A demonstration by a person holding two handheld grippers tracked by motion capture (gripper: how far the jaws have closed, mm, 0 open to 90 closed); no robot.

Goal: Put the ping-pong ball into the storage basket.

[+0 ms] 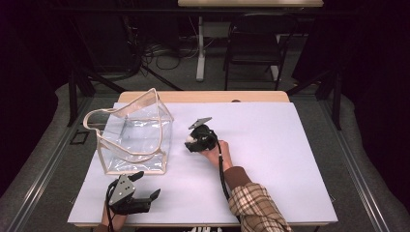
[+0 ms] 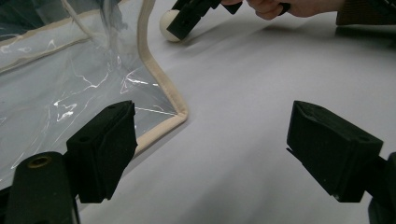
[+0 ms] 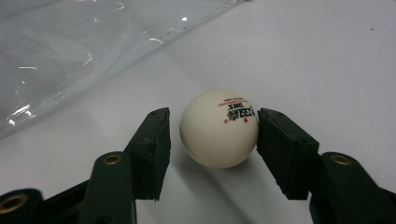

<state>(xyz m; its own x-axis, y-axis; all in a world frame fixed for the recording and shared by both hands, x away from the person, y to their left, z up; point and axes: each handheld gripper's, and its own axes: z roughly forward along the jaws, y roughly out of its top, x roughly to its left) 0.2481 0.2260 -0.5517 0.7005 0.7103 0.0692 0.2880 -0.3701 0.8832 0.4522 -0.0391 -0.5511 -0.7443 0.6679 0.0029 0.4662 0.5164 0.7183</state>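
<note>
While the ball (image 3: 219, 128) rests on the white table (image 1: 270, 145) near its middle, just right of the clear bag (image 1: 135, 137), the right gripper (image 1: 195, 141) brackets it from both sides. In the right gripper view the right jaw touches the ball's side; a narrow gap shows at the left jaw, so the pinch is not complete and the ball sits on the surface, unlifted. The left gripper (image 1: 143, 192) lies low near the front edge, below the bag's front corner, jaws spread wide and holding nothing.

Judgement: the step in hand is taking hold of the ball, most likely for placing into the bag. The next move calls for closing the last gap squarely across the ball's widest part, since a smooth round ball may squirt out under an off-centre squeeze, then lifting straight up before moving toward the bag's open top.

Clearances: the bag's cream-trimmed rim (image 2: 161, 74) and looped handle (image 1: 92, 121) stand tall beside the ball, so the carry must rise above them. Open table extends to the right edge and toward the far edge; the bag occupies the left side.
</note>
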